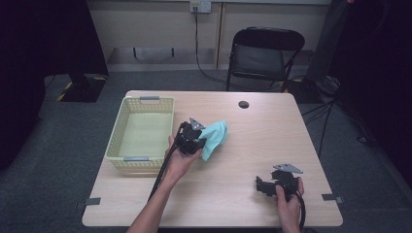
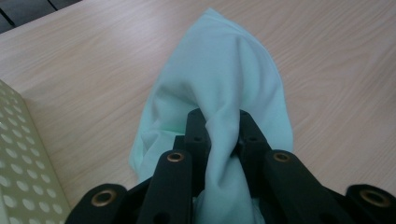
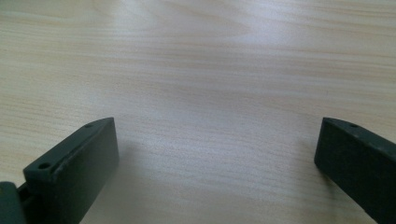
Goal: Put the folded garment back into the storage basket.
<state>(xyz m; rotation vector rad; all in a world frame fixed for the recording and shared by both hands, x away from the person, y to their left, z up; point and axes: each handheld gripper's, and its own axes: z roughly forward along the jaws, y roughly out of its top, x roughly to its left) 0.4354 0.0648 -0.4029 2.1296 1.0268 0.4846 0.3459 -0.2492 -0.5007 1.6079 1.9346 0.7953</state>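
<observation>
So the left hand-held gripper [image 1: 200, 141] has its jaws clamped tight on a bunched-up mint green cloth [image 1: 214, 137], which sticks out past the tips toward the middle of the counter [image 1: 252, 160], just beside the yellow basket [image 1: 127, 145]. The right hand-held gripper [image 1: 265, 186] sits well apart near the front edge, jaws wide, nothing between them.

cloth's [image 2: 219, 79] lower end hidden behind left gripper [image 2: 218, 122], small dark table spot [image 1: 243, 104] too small to identify
</observation>
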